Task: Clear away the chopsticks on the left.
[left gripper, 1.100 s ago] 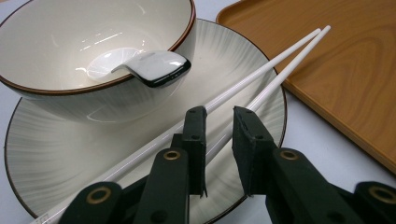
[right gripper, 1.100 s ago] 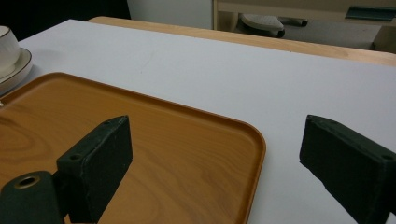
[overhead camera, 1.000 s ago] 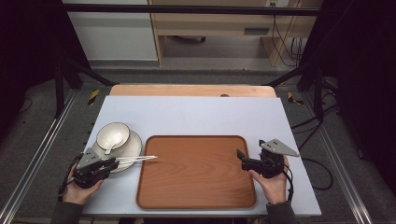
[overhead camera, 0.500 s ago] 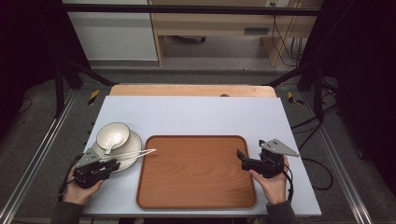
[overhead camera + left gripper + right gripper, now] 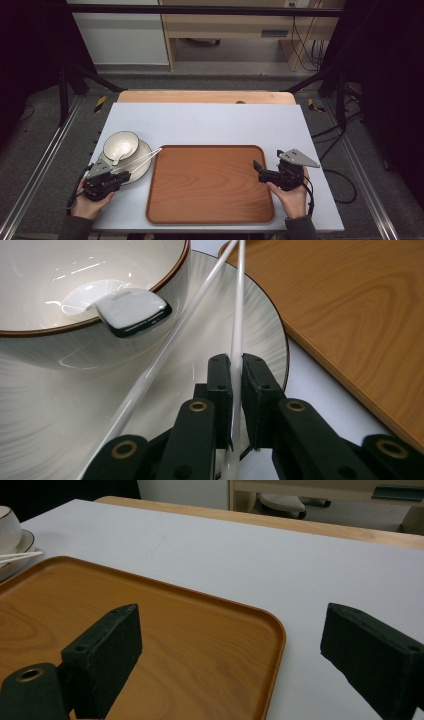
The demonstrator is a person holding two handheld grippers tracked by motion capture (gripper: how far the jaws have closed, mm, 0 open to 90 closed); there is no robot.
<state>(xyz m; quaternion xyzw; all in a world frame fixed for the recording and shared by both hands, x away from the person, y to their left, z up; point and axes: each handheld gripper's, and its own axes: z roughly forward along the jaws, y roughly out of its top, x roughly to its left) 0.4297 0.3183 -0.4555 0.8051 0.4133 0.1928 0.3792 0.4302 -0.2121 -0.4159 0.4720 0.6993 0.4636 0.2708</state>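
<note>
A white bowl [image 5: 120, 144] with a spoon [image 5: 131, 312] in it stands on a white plate [image 5: 145, 167] at the table's left. Two white chopsticks [image 5: 142, 157] lie across the plate, their tips near the wooden tray [image 5: 210, 182]. My left gripper [image 5: 236, 365] has just been closing and is shut on the right-hand chopstick [image 5: 238, 305]. The other chopstick [image 5: 170, 350] lies loose beside its jaws. My right gripper [image 5: 230, 630] stands open and holds nothing, with one jaw over the tray's right corner [image 5: 270, 630] and one over the table.
The tray is bare and takes up the middle front of the white tabletop [image 5: 210, 122]. A wooden strip [image 5: 205, 96] runs along the table's far edge. Black frame legs [image 5: 67, 85] and cables [image 5: 340, 125] stand beside the table on the floor.
The chopsticks' far ends have swung from lying level to pointing up toward the tray's far left corner. The left jaws have closed on one chopstick. The right gripper has kept still.
</note>
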